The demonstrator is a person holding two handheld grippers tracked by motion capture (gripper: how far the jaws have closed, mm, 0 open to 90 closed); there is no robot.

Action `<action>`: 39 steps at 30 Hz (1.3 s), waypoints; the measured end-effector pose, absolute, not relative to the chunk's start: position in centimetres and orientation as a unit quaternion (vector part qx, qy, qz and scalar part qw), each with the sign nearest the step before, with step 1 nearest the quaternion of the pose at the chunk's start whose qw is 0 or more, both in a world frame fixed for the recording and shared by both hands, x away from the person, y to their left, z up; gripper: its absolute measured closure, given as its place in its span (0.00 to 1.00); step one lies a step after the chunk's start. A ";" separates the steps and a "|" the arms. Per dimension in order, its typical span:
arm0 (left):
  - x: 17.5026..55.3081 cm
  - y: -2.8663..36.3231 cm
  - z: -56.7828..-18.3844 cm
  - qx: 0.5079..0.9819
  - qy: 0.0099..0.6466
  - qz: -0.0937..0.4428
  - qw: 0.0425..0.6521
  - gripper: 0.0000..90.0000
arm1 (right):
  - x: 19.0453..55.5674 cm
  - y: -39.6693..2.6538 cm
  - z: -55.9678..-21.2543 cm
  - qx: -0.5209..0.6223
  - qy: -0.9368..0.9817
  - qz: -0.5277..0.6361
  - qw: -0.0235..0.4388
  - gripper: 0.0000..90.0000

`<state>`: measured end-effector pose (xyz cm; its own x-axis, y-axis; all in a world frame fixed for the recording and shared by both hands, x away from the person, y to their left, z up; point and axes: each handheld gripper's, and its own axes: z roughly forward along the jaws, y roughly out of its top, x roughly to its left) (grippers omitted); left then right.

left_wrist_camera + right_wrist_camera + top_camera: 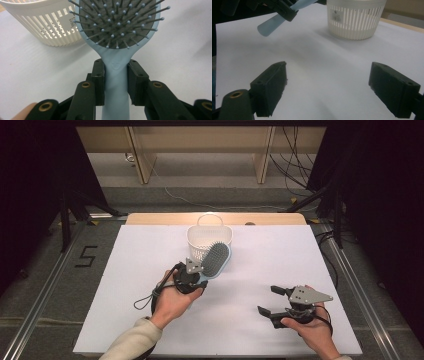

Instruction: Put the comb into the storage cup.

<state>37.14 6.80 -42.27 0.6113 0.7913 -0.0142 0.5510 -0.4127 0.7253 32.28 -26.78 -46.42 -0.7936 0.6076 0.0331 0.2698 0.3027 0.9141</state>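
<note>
1. High view. Forearm and hands enter from the bottom edge. Left gripper (196,276) sits at mid-bench, jaws clamped on the handle of a light blue hairbrush (217,260). Brush is held clear of the white bench (125,285); its long axis runs from the gripper up and to the right, head end toward the far side, bristle face turned up toward the camera.
2. High view, continued. Brush head lies just in front of a white slotted basket (202,242) with a loop handle; whether head and basket rim touch cannot be told. Basket contents are not discernible from this angle.
3. High view, continued. Right gripper (270,301) is well apart, toward the right near edge, jaws wide apart with nothing between them. A dark mark reading "5" (86,256) is on the floor left of the bench.
4. Left gripper view. Both black jaws press the brush handle from either side, just below the neck. Handle runs straight up the middle; dark cushion and ball-tipped pins face the camera. A small round embossed mark sits on the neck, not legible. Basket stands upper left, bearing a printed label too small to read.
5. Right gripper view. Jaws stand wide, bare bench between them. Basket stands beyond, upright, with a small label, illegible. Handle end of the brush juts from the left gripper's jaws, upper left.
</note>
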 end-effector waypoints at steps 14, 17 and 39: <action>37.2 7.0 -42.3 0.812 0.407 0.180 0.377 0.78 | 32.3 -26.8 -46.4 0.277 0.791 0.520 0.161 0.17; 37.3 7.0 -42.3 0.811 0.406 0.182 0.380 0.78 | 32.3 -26.8 -46.4 0.277 0.791 0.520 0.162 0.17; 37.3 7.5 -41.9 0.796 0.407 0.197 0.403 0.78 | 32.3 -26.8 -46.4 0.277 0.791 0.521 0.162 0.17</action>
<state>37.28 7.47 -41.88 0.5905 0.8069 -0.0141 0.4889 -0.3437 0.8018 32.28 -26.78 -46.43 -0.7937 0.6075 0.0319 0.2696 0.3043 0.9136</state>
